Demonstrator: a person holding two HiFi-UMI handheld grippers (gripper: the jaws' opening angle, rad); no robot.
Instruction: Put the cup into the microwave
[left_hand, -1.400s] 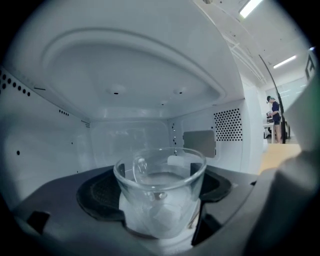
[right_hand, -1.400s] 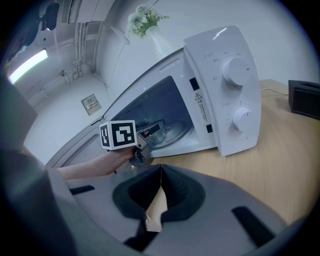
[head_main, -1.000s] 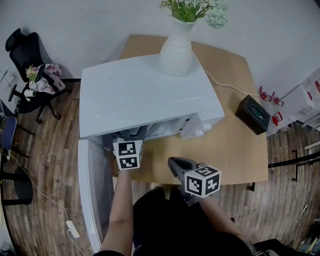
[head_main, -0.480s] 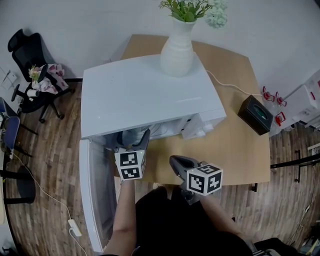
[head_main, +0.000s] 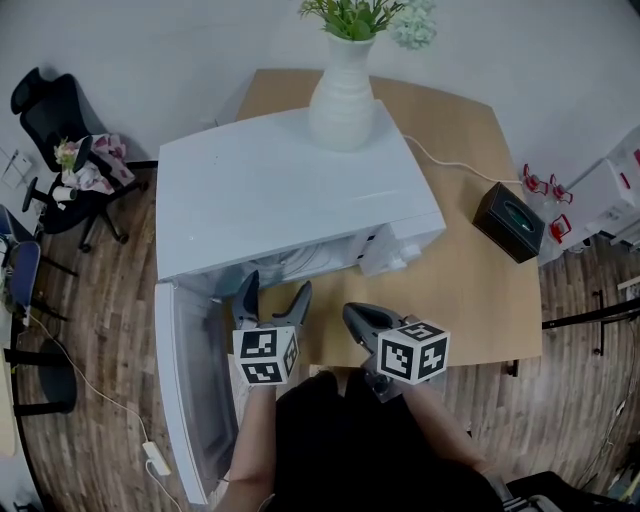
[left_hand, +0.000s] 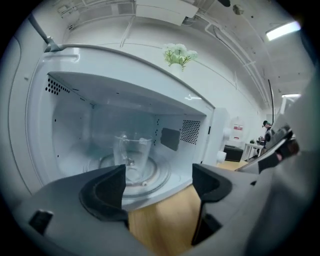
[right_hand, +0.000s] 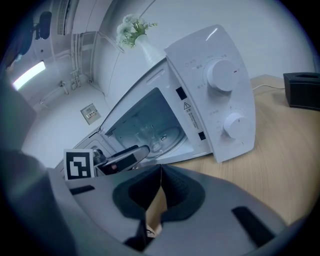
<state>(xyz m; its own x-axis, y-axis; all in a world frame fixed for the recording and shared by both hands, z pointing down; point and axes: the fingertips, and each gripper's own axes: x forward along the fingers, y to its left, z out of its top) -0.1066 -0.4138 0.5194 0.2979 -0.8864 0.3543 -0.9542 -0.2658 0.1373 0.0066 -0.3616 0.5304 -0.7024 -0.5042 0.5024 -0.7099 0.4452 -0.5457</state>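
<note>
Already the clear glass cup (left_hand: 132, 156) stands upright on the round glass turntable (left_hand: 159, 172) inside the white microwave (head_main: 290, 190). The left gripper (head_main: 273, 293) hangs just outside the opening, jaws wide apart with nothing between them. The right gripper (head_main: 362, 322) hovers over the wooden table (head_main: 470, 290), jaws pressed together, empty. Placing looks done, I'd say; next comes swinging the open white door (head_main: 182, 400) shut.

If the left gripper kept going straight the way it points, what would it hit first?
The left gripper, jaws apart, points into the open microwave. It would probably meet the clear cup on the turntable first, though the cavity's front lip could come sooner; depth is unclear.
</note>
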